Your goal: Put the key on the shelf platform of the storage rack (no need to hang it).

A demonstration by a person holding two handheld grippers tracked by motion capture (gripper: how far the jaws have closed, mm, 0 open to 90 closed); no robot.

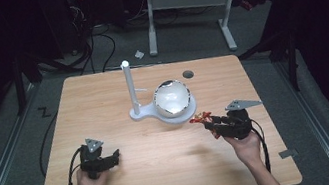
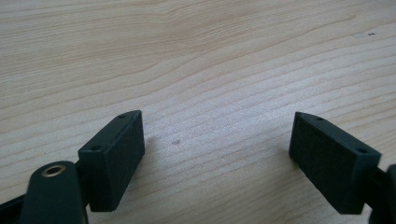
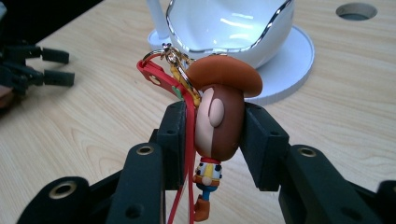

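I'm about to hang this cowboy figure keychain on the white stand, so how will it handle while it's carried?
The right gripper pinches the cowboy figure keychain by its rounded head, so the head probably stays firm. The red strap hangs limp beside it and will likely swing. Its small metal clasp sits loose on top and may flop sideways.

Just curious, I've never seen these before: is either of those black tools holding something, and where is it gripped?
The right tool clamps a cowboy figure keychain by its head. The left tool stands open over the table, holding nothing.

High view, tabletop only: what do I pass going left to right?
Left hand-held gripper → white post → white bowl → cowboy figure keychain → right hand-held gripper, which grips the keychain.
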